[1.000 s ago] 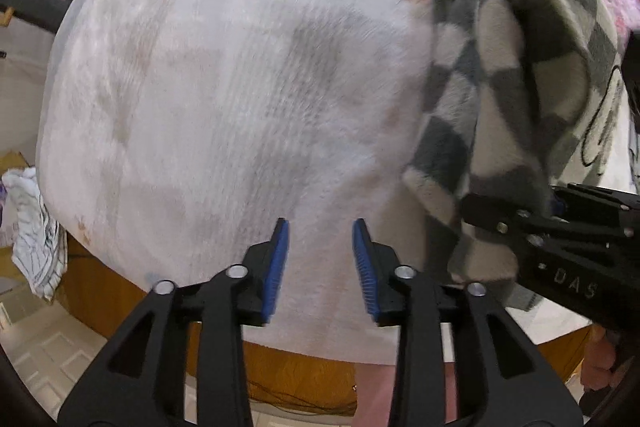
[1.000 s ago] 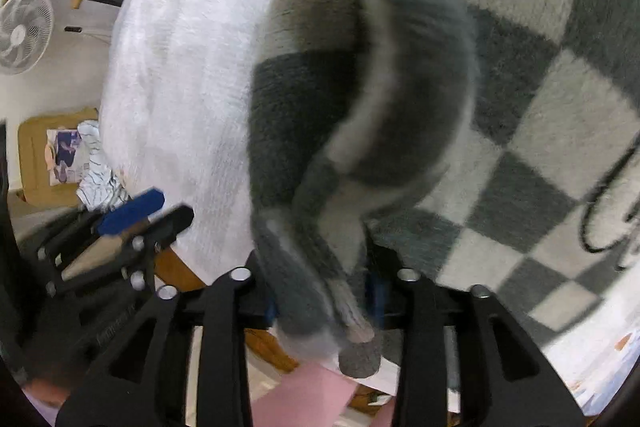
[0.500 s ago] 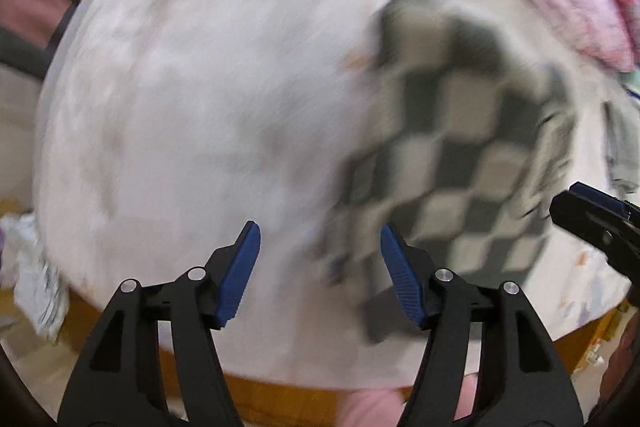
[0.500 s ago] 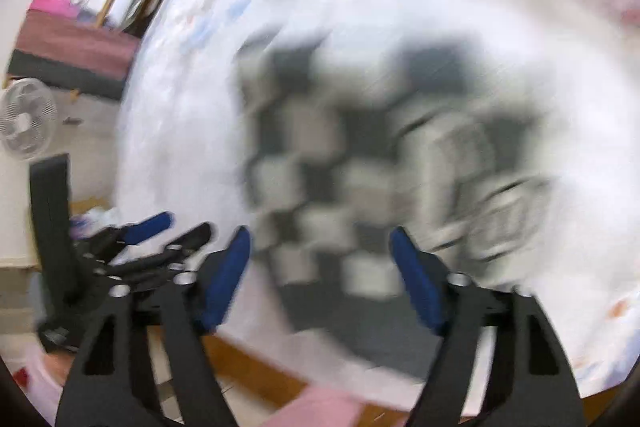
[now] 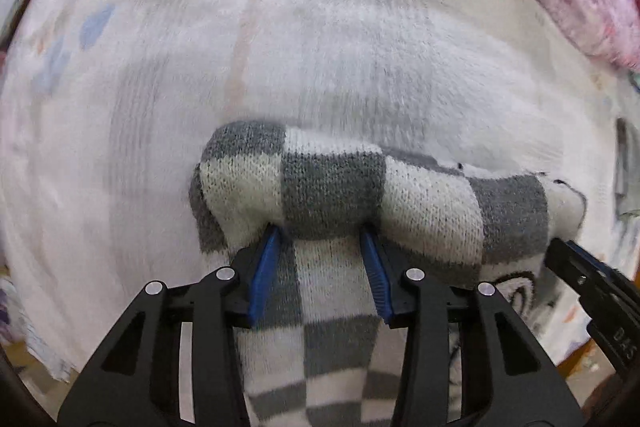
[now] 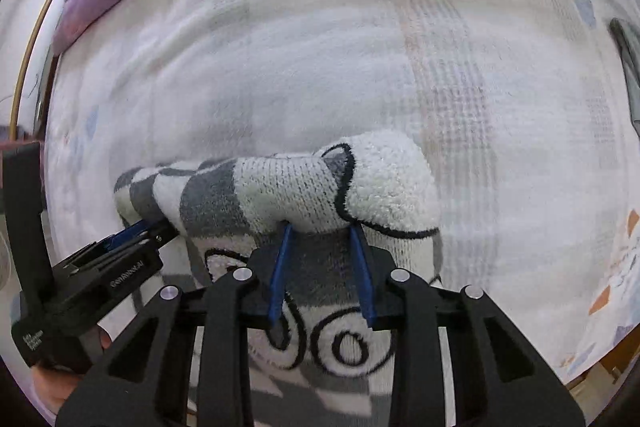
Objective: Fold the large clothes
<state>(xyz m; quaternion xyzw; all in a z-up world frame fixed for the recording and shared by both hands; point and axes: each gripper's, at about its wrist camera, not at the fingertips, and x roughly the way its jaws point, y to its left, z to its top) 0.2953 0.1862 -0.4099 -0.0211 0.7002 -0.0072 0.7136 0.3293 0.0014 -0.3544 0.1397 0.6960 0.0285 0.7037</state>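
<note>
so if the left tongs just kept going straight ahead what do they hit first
The rolled fold of the grey-and-cream checkered knit sweater: it bulges right at the tips of the open left tongs, which straddle the fabric. Past it lies only the white fluffy blanket, though how far off is unclear.

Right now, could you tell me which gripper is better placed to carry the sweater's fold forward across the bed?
Neither alone. The left gripper sits under the sweater roll's checkered end, the right gripper under its white end, jaws apart. Each covers one side, so moving together across the bed looks best.
</note>
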